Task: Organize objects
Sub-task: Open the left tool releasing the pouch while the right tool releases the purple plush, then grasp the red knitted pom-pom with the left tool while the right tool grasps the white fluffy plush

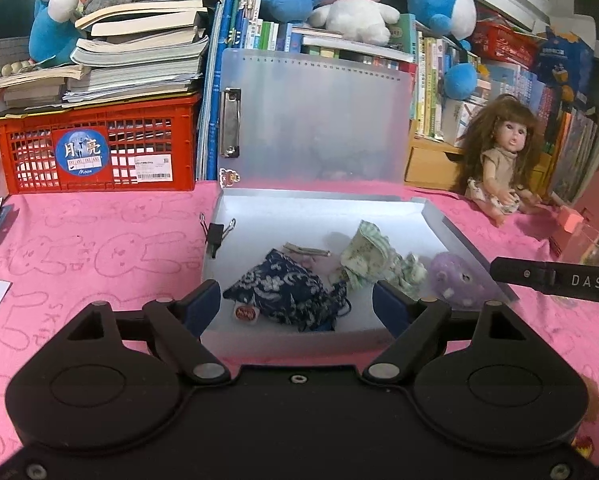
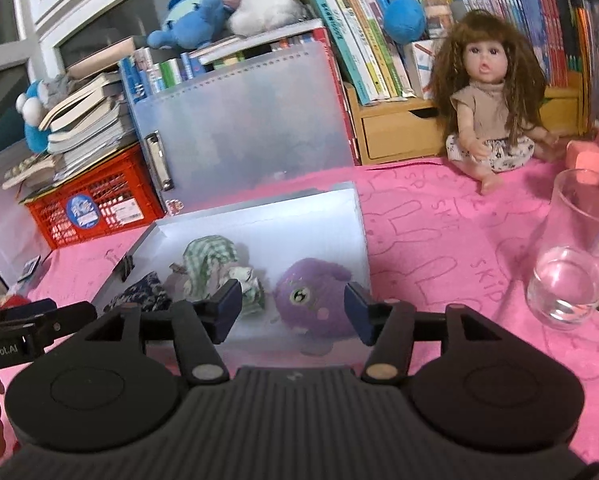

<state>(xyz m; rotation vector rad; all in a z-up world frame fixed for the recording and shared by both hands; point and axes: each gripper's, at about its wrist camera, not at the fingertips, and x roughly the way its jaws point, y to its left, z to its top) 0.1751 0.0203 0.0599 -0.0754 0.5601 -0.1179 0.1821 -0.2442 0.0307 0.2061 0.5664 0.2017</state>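
Note:
An open translucent file box [image 1: 259, 216] lies on the pink cloth, its lid [image 1: 319, 120] upright behind it. Inside lie a dark blue floral pouch [image 1: 287, 292], a green checked cloth bundle [image 1: 371, 258], a small clip [image 1: 305, 250] and a purple plush [image 1: 457, 278]. My left gripper [image 1: 297, 306] is open and empty, just in front of the pouch. In the right wrist view my right gripper [image 2: 293, 308] is open and empty, its fingers either side of the purple plush [image 2: 315, 296], beside the checked bundle [image 2: 211, 264].
A red crate [image 1: 95, 148] with stacked books stands back left. Books and plush toys line the back. A doll [image 1: 499, 160] sits back right, seen also in the right wrist view [image 2: 487, 112]. A glass [image 2: 571, 264] stands right. A black binder clip [image 1: 215, 232] grips the box's left wall.

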